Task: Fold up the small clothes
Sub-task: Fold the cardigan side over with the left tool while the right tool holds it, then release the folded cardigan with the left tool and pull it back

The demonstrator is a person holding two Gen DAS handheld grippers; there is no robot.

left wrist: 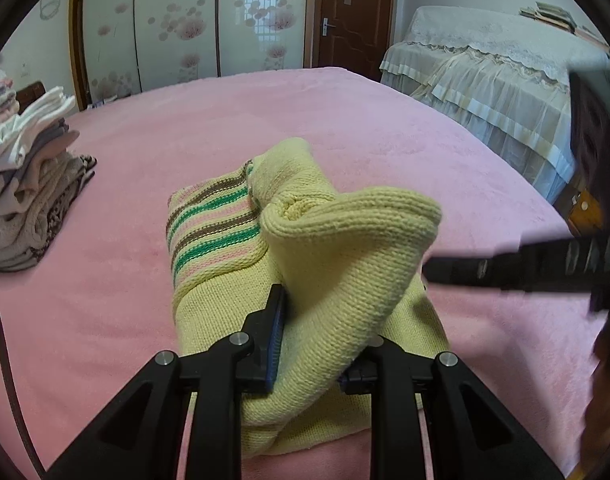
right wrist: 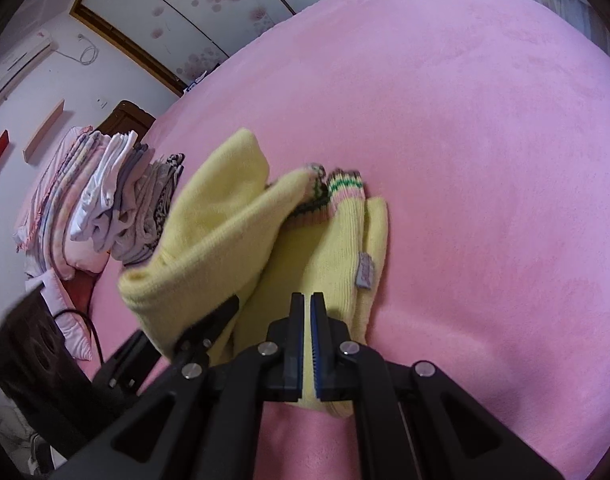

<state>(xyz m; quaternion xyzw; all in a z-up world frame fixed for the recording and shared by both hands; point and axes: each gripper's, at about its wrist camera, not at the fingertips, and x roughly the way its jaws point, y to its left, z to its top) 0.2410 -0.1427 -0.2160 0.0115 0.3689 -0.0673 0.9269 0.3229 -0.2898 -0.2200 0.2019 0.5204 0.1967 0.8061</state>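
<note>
- The yellow knit sweater [left wrist: 225,304] lies partly folded on the pink blanket [left wrist: 345,112] that covers the bed, toward the near edge in both views
- Its chest panel with pink, green and brown stripes [left wrist: 209,224] faces up on the far left part of the bundle in the left wrist view
- The left gripper [left wrist: 321,344] is clamped on a thick fold of the yellow knit: the fabric fills the gap between its fingers and bulges up and forward over them as a raised flap
- In the right wrist view that same flap stands up at the left, with the left gripper's black finger [right wrist: 209,324] pressed against it
- The right gripper [right wrist: 308,344] has its jaws almost together, only a thin slit between the blue pads; whether a thin edge of the sweater is pinched there I cannot tell, though yellow knit lies right under and beyond the tips
- A striped cuff [right wrist: 345,188] and a small grey label [right wrist: 367,270] show on the part of the sweater ahead of the right gripper
- A stack of folded clothes [left wrist: 29,184] sits at the left edge of the bed, apart from the sweater
- A wardrobe with flower-printed doors [left wrist: 177,20] and a brown door [left wrist: 353,12] stand beyond the bed
</note>
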